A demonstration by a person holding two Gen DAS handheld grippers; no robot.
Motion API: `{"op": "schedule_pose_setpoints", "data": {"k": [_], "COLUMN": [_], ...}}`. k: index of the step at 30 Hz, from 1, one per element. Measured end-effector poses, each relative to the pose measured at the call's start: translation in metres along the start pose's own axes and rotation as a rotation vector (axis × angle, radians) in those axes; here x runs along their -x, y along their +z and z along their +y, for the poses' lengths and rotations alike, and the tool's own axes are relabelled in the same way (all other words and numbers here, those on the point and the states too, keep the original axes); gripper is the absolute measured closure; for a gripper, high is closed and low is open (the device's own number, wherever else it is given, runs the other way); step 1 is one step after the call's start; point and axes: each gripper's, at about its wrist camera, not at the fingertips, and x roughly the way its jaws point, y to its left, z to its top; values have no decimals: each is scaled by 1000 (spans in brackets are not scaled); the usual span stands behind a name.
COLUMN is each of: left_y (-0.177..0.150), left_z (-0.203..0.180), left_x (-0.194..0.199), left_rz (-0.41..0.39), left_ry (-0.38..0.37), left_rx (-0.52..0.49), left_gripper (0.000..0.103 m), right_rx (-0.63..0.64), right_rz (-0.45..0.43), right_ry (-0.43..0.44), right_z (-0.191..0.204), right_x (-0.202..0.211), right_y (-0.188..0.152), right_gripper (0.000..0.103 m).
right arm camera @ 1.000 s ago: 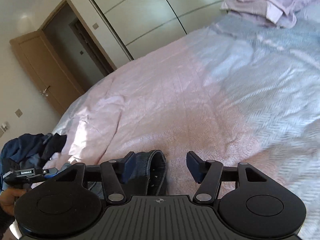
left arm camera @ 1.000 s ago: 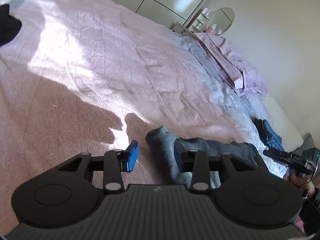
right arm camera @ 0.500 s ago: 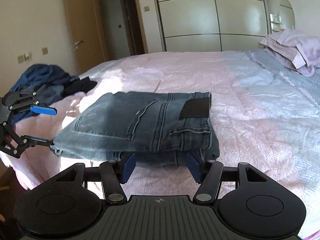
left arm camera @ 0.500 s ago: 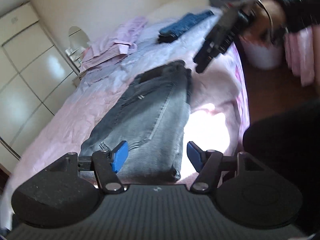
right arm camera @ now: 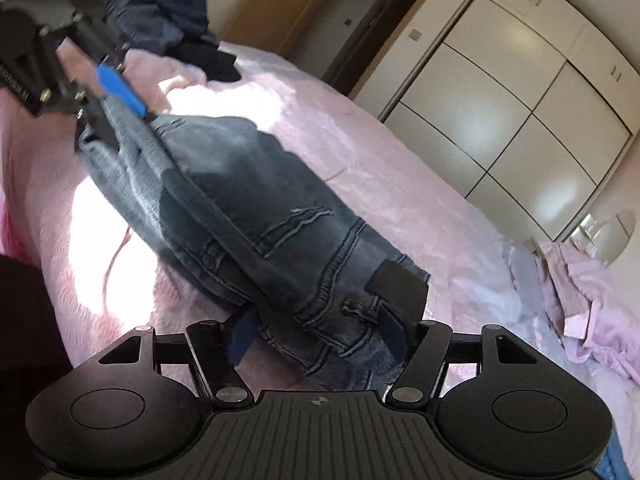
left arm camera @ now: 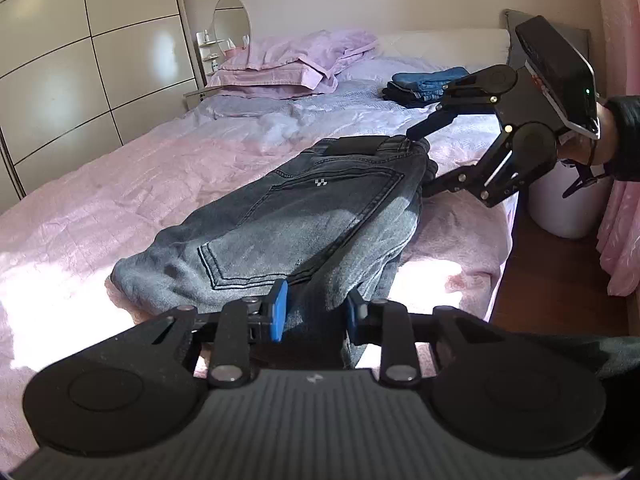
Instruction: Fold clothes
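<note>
A pair of grey-blue jeans [left arm camera: 320, 208] lies folded into a thick stack on the pink bedspread [left arm camera: 120, 208]. My left gripper [left arm camera: 316, 312] is shut on the near end of the stack, its blue pads pressed into the denim. In the right wrist view that gripper [right arm camera: 120, 120] pinches the far end of the jeans [right arm camera: 248, 208]. My right gripper [right arm camera: 318, 336] stands wide open with the waistband end between its fingers. Seen from the left wrist, the right gripper [left arm camera: 423, 160] straddles that end, one finger above and one below, held by a person's hand.
Folded blue clothes [left arm camera: 428, 86] are stacked near the headboard, beside lilac pillows [left arm camera: 296, 64]. A heap of dark clothes [right arm camera: 160, 8] sits at the bed's foot. A white bin [left arm camera: 568, 208] and wooden floor [left arm camera: 552, 280] lie beyond the bed's edge. Wardrobe doors [left arm camera: 80, 80] line the far wall.
My left gripper, open around the jeans' end half a second ago, has closed on it. The right gripper stays open and has pushed further over the waistband end. Both views have swung.
</note>
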Motion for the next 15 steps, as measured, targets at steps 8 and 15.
{"op": "schedule_pose_setpoints", "data": {"k": [8, 15], "left_y": [-5, -1], "left_z": [-16, -40], "left_x": [12, 22], "left_rz": [16, 9], "left_ry": [38, 142], "left_rx": [-133, -342], "left_gripper": [77, 86], "right_rx": [435, 363], "right_rz": [37, 15], "right_ry": [-47, -32], "right_z": [40, 4], "right_x": [-30, -28], "right_y": [-17, -4], "right_gripper": [29, 65]}}
